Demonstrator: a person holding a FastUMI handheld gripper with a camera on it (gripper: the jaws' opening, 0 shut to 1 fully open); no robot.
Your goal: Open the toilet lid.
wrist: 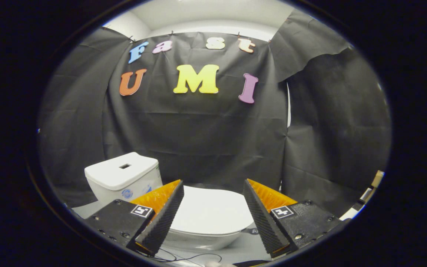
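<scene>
A white toilet stands low against the black cloth wall. Its closed lid [210,211] lies flat over the bowl [195,240], seen between and just beyond my fingers. The white tank [122,177] rises behind the left finger, with a small rectangular slot in its top. My gripper [212,184] is open, its two fingers spread wide on either side of the lid and holding nothing. It hovers above and in front of the lid without touching it.
Black cloth [206,141] hangs behind and to both sides of the toilet. A thin dark cable [184,256] lies on the pale floor below the bowl. Some pale boards or boxes [369,193] sit at the far right.
</scene>
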